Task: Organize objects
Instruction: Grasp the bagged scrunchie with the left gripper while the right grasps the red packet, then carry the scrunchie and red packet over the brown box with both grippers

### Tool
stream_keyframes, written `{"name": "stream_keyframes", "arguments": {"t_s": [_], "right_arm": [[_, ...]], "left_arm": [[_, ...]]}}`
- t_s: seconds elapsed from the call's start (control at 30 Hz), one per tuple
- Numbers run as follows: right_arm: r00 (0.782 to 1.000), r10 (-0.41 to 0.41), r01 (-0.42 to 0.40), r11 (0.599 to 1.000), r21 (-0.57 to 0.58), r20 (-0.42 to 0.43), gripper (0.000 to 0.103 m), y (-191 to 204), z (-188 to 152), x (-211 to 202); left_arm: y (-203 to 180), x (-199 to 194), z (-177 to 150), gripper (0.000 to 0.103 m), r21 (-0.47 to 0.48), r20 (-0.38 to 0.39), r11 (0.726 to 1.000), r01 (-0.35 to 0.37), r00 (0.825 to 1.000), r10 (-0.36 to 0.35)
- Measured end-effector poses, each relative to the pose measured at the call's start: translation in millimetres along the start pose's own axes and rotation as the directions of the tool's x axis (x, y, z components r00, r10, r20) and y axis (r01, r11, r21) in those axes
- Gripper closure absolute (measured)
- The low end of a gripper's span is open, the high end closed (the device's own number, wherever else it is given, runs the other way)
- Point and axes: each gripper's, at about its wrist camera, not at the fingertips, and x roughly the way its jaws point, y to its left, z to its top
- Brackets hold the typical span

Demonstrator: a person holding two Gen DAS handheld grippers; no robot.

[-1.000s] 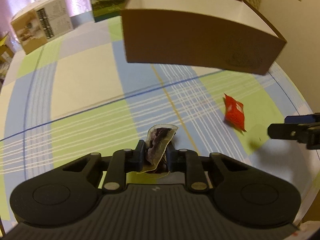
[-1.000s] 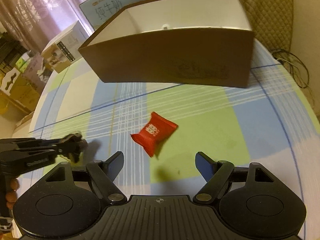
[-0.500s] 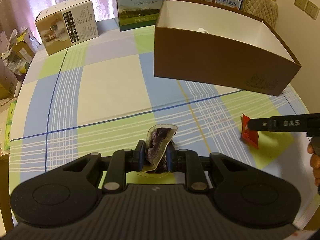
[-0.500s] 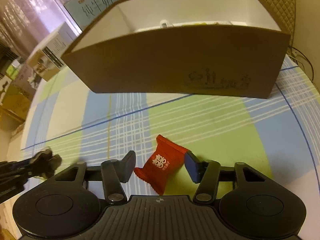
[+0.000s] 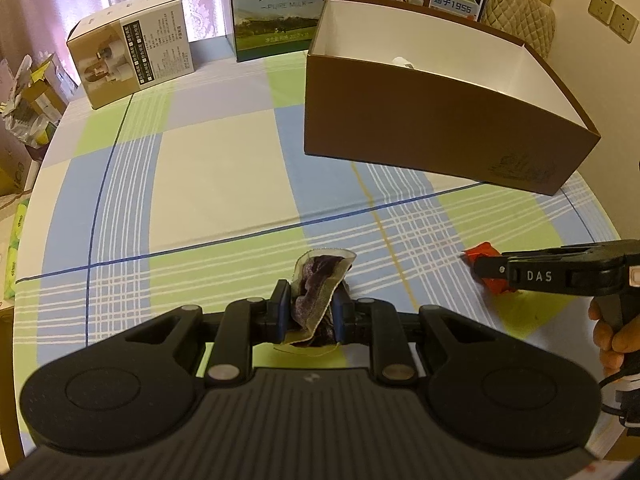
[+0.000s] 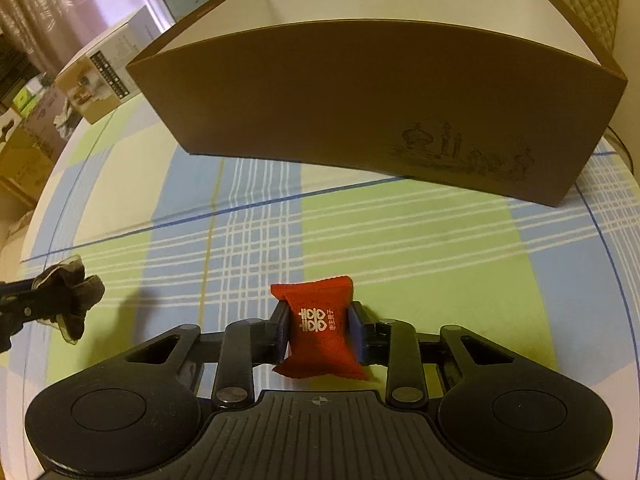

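Note:
My left gripper is shut on a dark purple mesh pouch and holds it above the checked tablecloth. The pouch also shows in the right wrist view at far left. My right gripper is shut on a red candy packet with white print, low over the table. The packet shows in the left wrist view at the right gripper's tip. An open brown cardboard box with a white inside stands ahead; it fills the right wrist view.
A small product box stands at the table's back left. Milk cartons stand behind the brown box. A small white item lies inside the box. The table edge curves off at the left, with clutter beyond it.
My right gripper came down over the red packet and closed on it. My left gripper pulled back from the box, still holding the pouch.

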Motion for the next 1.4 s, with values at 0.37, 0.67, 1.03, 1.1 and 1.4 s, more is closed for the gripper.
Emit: {"name": "stream_keyframes", "arguments": {"t_s": [0.37, 0.67, 1.03, 1.1, 1.4], "right_arm": [[0.998, 0.047, -0.046, 0.999, -0.027, 0.051, 0.079, -7, -3, -32], [0.982, 0.08, -0.072, 0.996, -0.056, 0.169, 0.079, -25, 26, -86], [0.946, 0.046, -0.013, 0.994, -0.104, 0.32, 0.079, -56, 94, -118], [0.942, 0.035, 0.001, 0.994, -0.11, 0.333, 0.079, -63, 108, -116], [0.96, 0.016, 0.026, 0.989, -0.146, 0.281, 0.079, -86, 163, -75]], "left_arm": [[-6, -7, 4, 0.085, 0.005, 0.012, 1.0, 0.006, 1.0, -0.006], [-19, -20, 29, 0.085, 0.035, 0.064, 0.999, 0.022, 0.998, -0.024], [-50, -13, 99, 0.085, 0.11, 0.172, 0.994, 0.018, 0.984, -0.036], [-56, -10, 113, 0.085, 0.121, 0.187, 0.992, 0.015, 0.982, -0.038], [-81, 33, 176, 0.085, 0.153, 0.181, 0.988, -0.014, 0.983, -0.014]]}}
